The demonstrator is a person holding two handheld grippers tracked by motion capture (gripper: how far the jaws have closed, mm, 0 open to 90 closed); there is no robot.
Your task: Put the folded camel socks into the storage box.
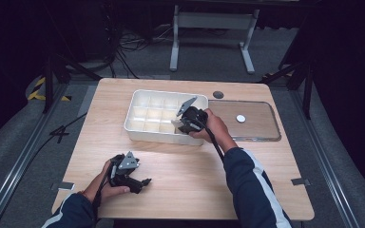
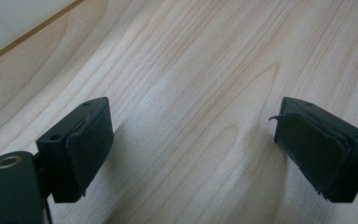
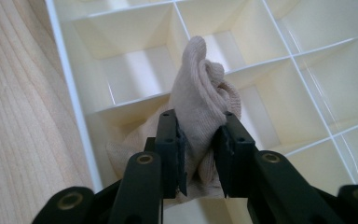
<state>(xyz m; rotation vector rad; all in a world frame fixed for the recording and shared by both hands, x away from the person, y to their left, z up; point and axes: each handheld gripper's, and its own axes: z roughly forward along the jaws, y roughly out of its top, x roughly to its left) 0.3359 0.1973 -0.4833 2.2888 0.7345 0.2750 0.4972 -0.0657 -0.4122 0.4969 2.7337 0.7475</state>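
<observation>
My right claw fills the foreground of the right gripper view, its black jaws drawn in close and pinching a bunched beige sock. The cloth bulges above the pads and sags below them toward the near corner of the white divided box.

The sock looks light and limp, a soft ribbed knit that folds wherever it is pressed. It should not slip on the rubber pads, and nothing about it is fragile. I judge the best hold to be where I already have it, across the thick gathered middle, since a pinch at a loose edge would let the rest trail over the dividers. Whether this is one sock or a rolled pair, I cannot tell from the folds.

From the high view, my right hand reaches forward over the box's near wall at its right end, wrist bent so the claw tips down and away from me into a cell just ahead of the jaws. The clear lid lies flat on the table just beyond my right hand.

My left claw rests well back near the table's front edge, jaws spread wide over bare wood, holding nothing.
</observation>
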